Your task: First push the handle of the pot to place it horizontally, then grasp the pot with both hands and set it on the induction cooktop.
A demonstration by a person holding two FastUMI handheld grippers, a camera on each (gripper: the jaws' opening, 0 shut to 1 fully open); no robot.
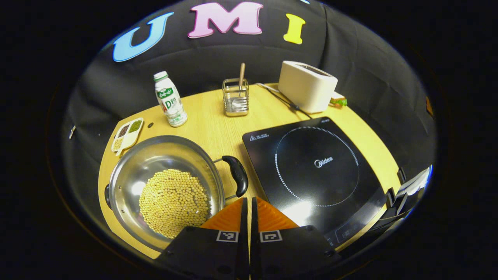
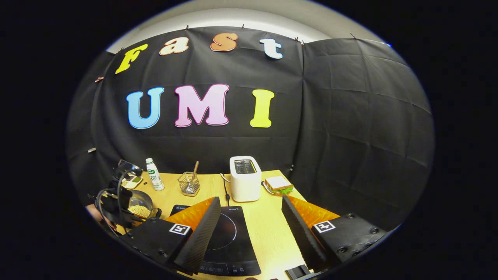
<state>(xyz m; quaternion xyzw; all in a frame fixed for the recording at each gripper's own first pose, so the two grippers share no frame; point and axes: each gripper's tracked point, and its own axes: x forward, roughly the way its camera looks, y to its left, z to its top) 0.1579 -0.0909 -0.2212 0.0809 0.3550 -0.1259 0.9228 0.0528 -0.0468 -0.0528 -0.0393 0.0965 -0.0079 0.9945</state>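
Left hand-held gripper (image 1: 249, 206): we see its jaws pressed together with nothing between them, tips poised just near of the pot's right handle (image 1: 236, 175).
Right hand-held gripper (image 2: 249, 217): jaws spread wide and empty, held above the near edge of the desk (image 2: 268, 229), over the induction cooktop (image 2: 229, 241).
Pot (image 1: 165, 186): it stands on the desk to the left of the induction cooktop (image 1: 315, 175), apart from it, with a heap of pale beans (image 1: 173, 202) inside; a second handle (image 1: 106, 196) peeks out at its left rim.
Step in hand: we judge the handle push is underway or about to begin, since the black handle sits at a slant toward us.
How to do it well: we would keep the jaws closed as a blunt pusher, touch the handle on its near side, and nudge slowly so the pot turns in place without sliding or spilling beans.
Afterwards: each gripper should take one handle and lift level.
Writing: the cooktop glass reads "Midea" at its centre; smaller print at its far corners is too fine for us to read. The bottle (image 1: 170, 99) carries a green and white label we cannot make out.
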